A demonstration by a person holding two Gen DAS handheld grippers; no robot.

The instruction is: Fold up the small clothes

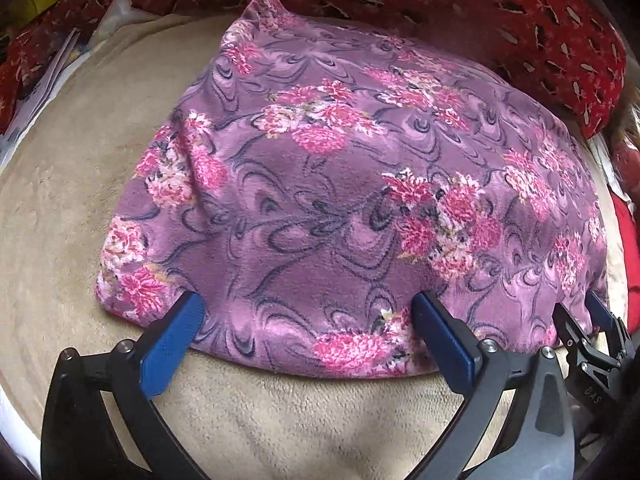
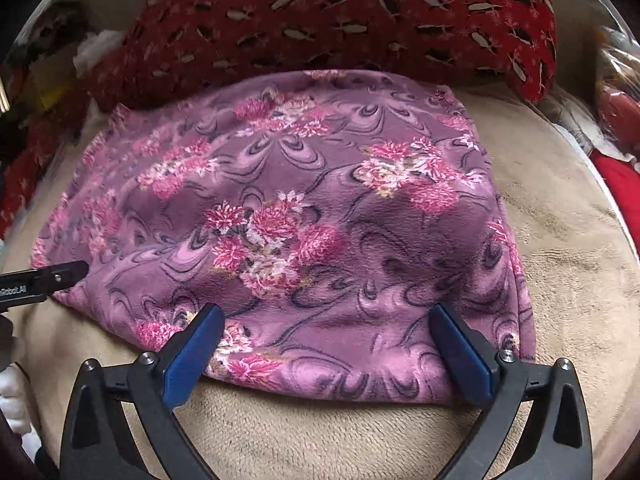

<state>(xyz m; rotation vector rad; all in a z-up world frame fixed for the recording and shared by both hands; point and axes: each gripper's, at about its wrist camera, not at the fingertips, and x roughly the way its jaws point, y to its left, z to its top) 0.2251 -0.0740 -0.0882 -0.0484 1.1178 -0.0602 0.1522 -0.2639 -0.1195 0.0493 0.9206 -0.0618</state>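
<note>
A purple fleece garment with pink flowers lies folded flat on a beige plush blanket; it also shows in the right wrist view. My left gripper is open, its blue fingertips resting on the garment's near edge toward its left side. My right gripper is open, its blue fingertips on the near edge toward the garment's right side. The right gripper also shows at the right edge of the left wrist view. A black part of the left gripper shows at the left edge of the right wrist view.
A red patterned pillow lies right behind the garment, touching its far edge; it also shows in the left wrist view. Papers and clutter lie at the far left. Red fabric lies at the right. The beige blanket surrounds the garment.
</note>
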